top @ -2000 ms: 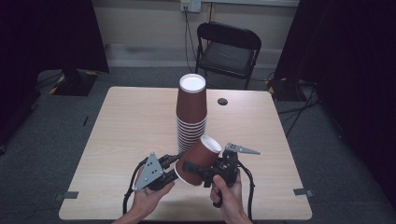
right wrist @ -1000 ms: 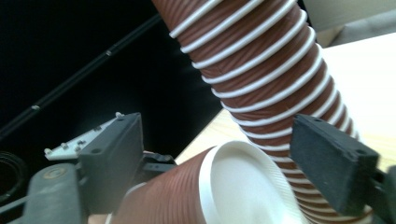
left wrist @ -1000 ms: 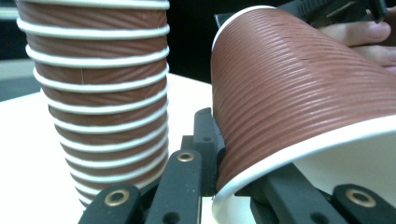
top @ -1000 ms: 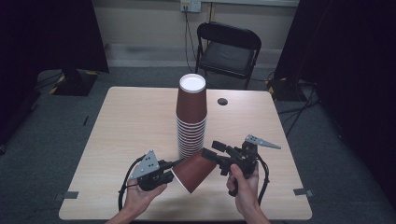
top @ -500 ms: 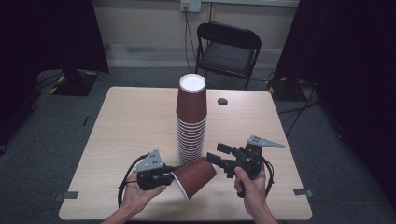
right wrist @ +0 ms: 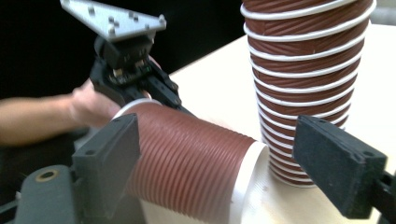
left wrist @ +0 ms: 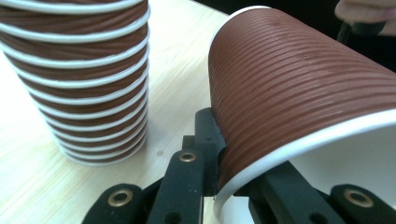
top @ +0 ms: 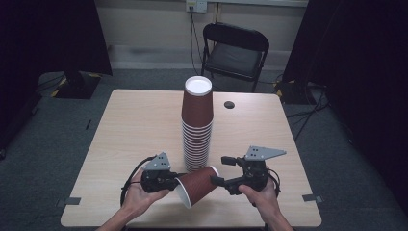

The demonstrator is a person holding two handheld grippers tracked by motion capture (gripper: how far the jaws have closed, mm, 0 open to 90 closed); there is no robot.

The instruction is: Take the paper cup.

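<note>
A tall stack of upturned brown ribbed paper cups stands mid-table, also close in the left gripper view and the right gripper view. In front of it one brown cup lies on its side, just above the table, mouth toward the person. My left gripper is shut on its white rim, one jaw outside the wall and one inside. My right gripper is open at the cup's base end, its jaws wide either side of the cup. The left gripper shows beyond.
The pale wooden table has a small dark round spot at its far right. A black folding chair stands behind the table. Dark curtains flank the room, and cables run over the grey floor.
The single cup has tipped from tilted mouth-up to lying on its side, lower, in the left gripper. The right gripper has shifted to the right, its jaws wide at the cup's base.
</note>
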